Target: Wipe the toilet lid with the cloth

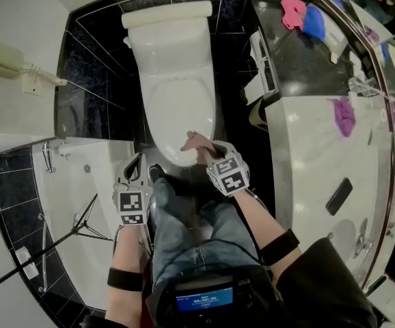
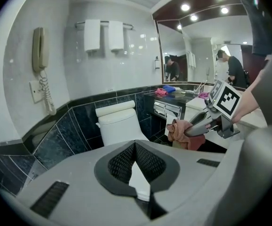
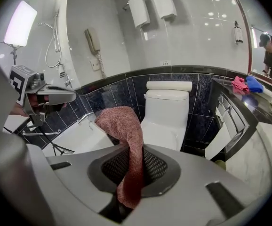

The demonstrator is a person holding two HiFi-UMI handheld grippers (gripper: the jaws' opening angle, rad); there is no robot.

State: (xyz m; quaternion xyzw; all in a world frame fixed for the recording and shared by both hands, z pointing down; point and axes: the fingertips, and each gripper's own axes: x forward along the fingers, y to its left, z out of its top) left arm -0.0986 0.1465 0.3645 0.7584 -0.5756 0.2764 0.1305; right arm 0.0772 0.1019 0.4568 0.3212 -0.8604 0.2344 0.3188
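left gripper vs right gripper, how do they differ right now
The right gripper grips the pink cloth in its fingers; the left gripper has its fingers shut on nothing. In the head view the right gripper is at the front edge of the toilet lid, while the left gripper sits off to its side. Both carry a marker cube.

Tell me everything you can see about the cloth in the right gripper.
The cloth is a reddish-pink terry rag with a looped pile. It is pinched between the jaws of the right gripper, one end bunched and folded over above them, the other trailing below. In the head view it is over the front of the closed toilet lid; contact is unclear.
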